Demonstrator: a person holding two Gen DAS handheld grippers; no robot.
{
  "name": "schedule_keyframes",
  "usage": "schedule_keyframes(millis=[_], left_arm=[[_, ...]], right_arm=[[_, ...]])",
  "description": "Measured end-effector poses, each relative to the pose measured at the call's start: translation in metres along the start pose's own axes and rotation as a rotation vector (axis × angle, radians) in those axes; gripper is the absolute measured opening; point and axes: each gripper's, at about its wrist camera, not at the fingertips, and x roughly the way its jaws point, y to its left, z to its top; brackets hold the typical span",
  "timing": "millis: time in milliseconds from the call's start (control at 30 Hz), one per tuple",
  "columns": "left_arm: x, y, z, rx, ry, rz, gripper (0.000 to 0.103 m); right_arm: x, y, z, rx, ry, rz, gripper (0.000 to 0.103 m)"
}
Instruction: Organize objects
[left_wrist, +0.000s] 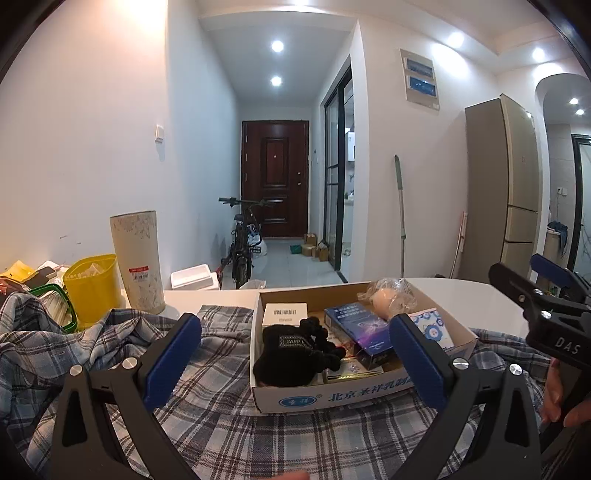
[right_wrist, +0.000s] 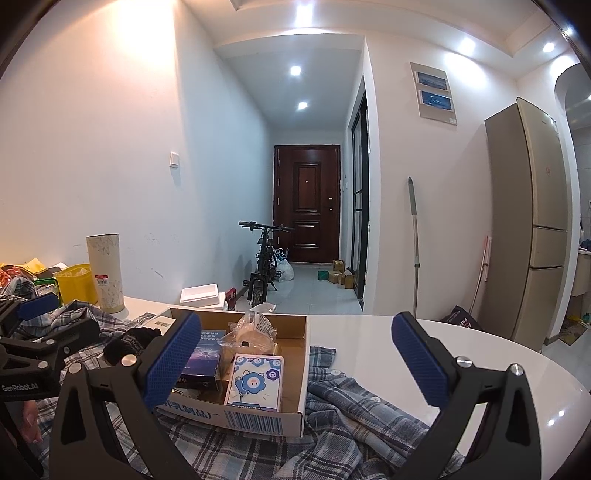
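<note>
Left gripper (left_wrist: 295, 354) and right gripper (right_wrist: 295, 362): we hold both spread, empty, before the cardboard box (left_wrist: 332, 400); plaid shirt (left_wrist: 207, 413) beneath box; black glove (left_wrist: 295, 354) inside.

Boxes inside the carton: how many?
2: a white box at the back left, a dark blue box mid-carton. More may hide under the black glove.

Cardboard box (left_wrist: 332, 400) on plaid cloth (left_wrist: 221, 424), glossy table (right_wrist: 480, 369).
</note>
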Motion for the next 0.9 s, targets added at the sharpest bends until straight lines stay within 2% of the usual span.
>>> schedule_keyframes(millis=[267, 900], left_arm=[[0.0056, 0.0024, -0.0006, -0.009, 0.029, 0.005, 0.103], [0.0066, 0.0017, -0.0014, 0.001, 0.027, -0.01, 0.103]], right_arm=[[-0.001, -0.0018, 0.0004, -0.001, 0.004, 0.0, 0.103], [0.0019, -0.0015, 0.0001, -0.011, 0.026, -0.001, 0.103]])
